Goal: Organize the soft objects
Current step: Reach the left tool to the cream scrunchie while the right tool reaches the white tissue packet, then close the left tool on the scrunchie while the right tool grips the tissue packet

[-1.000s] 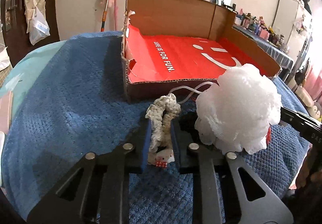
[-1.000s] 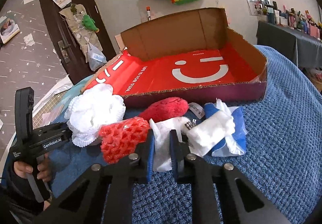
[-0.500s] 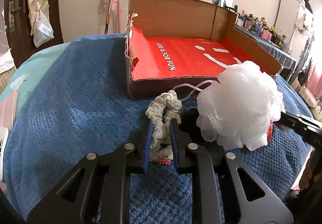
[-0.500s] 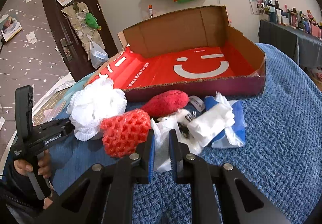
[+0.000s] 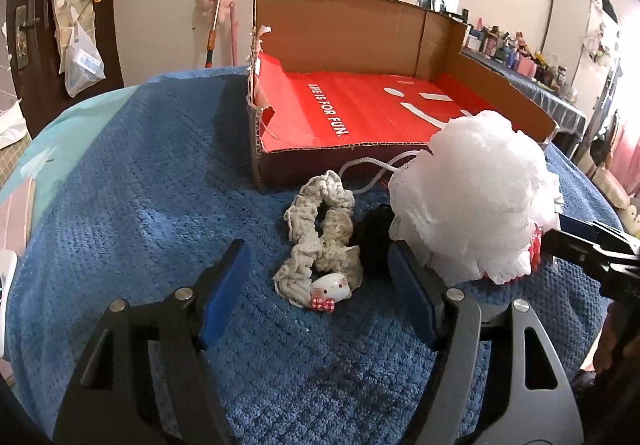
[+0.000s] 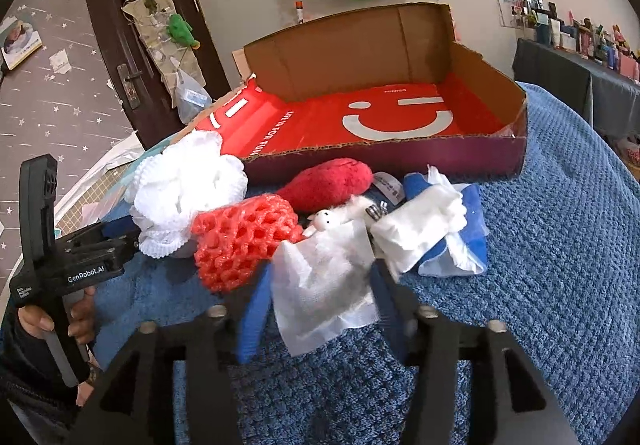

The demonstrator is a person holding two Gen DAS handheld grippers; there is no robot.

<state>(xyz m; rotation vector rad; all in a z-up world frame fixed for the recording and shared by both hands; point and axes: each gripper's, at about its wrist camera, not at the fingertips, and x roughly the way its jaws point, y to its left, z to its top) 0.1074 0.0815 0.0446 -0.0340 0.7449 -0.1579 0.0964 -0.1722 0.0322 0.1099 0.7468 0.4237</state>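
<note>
**Inspector:** Left gripper?

**Assistant:** Its jaws have just been opening and now stand spread. The cream knitted scrunchie with a small cat charm lies on the blue towel between the fingers, touching neither pad.

**Inspector:** Beside it?

**Assistant:** A white bath pouf sits just right of the scrunchie, its cord looping toward the cardboard box. Something dark lies between the two; I cannot tell what.

**Inspector:** Right gripper?

**Assistant:** Also just been opening, jaws apart. A white cloth lies between the fingers. The right finger is blurred, so contact there is uncertain.

**Inspector:** Remaining items?

**Assistant:** All in a cluster on the towel, in front of the box: a red foam net touching the cloth's left side, a red plush piece behind it, a folded white cloth over a blue one to the right. The box's red floor holds nothing soft.
</note>
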